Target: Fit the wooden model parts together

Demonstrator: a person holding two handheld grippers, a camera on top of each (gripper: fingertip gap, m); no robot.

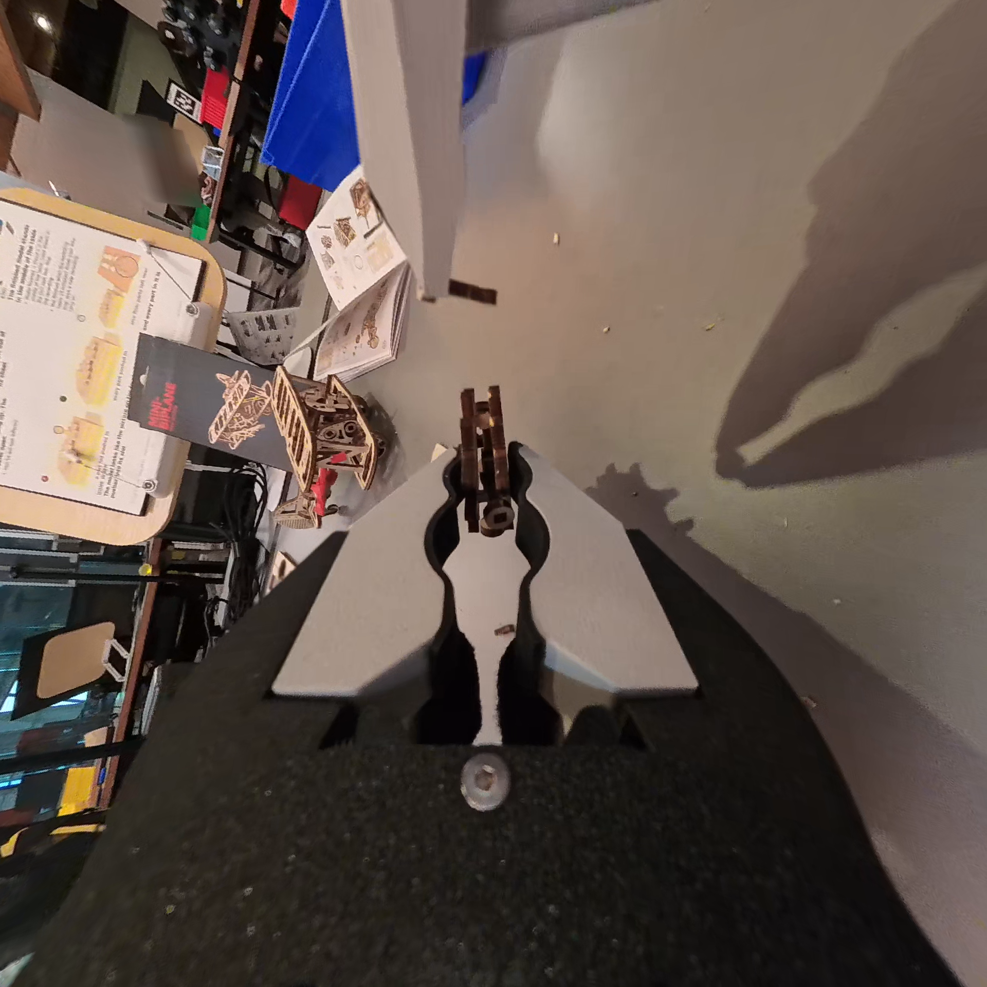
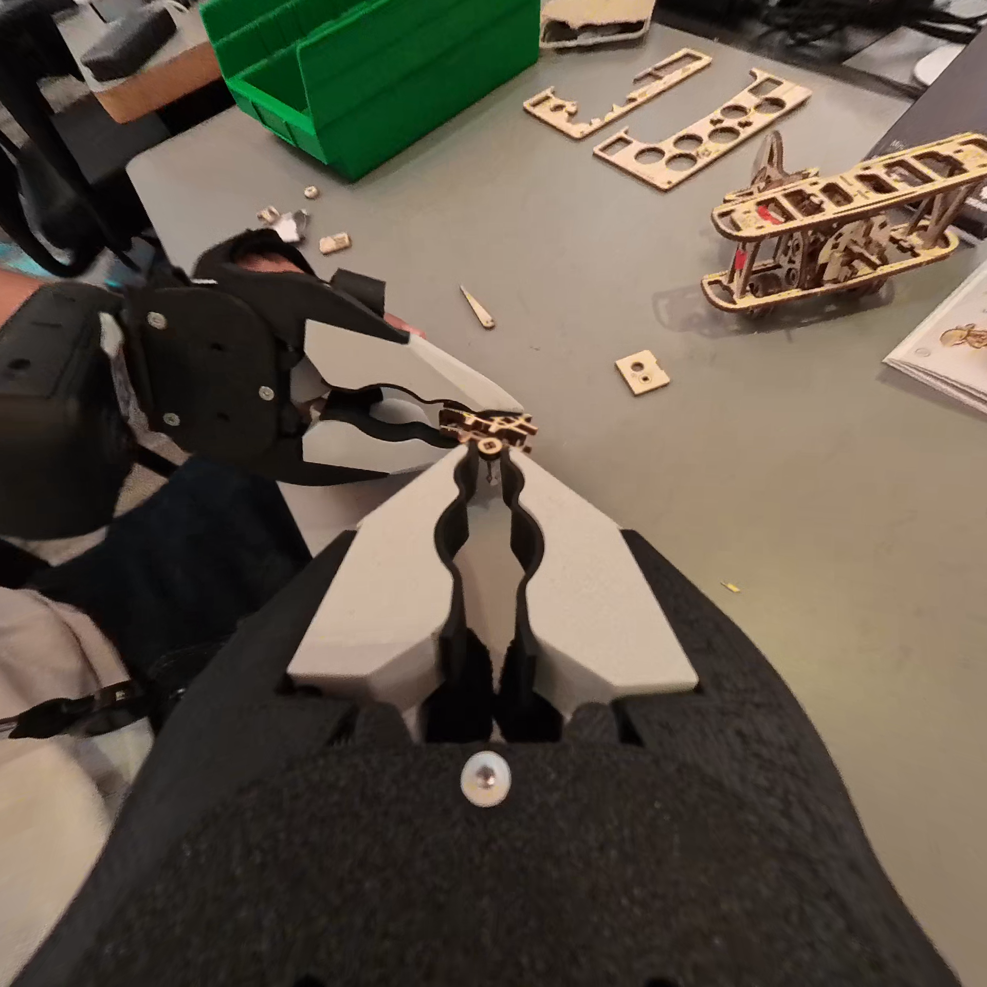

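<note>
Holding a small dark brown laser-cut wooden sub-assembly (image 2: 488,424) in mid-air above the grey surface (image 2: 667,480), pinched at the tips of the left gripper (image 1: 487,470), jaws nearly closed on it. Meeting it from the side with the right gripper (image 2: 488,464), jaws almost closed, seemingly nipping a tiny round wooden piece (image 2: 489,445) against the sub-assembly, though the contact is hard to confirm. Judging the step as mid-insertion: lining up peg and slot, then pressing gently and squarely. Counting elsewhere: one finished pale wooden biplane model (image 2: 833,235), two emptied pale plywood part sheets (image 2: 699,144), one small square plywood offcut (image 2: 642,372), one green plastic bin (image 2: 374,80), one open instruction booklet (image 1: 363,299).
</note>
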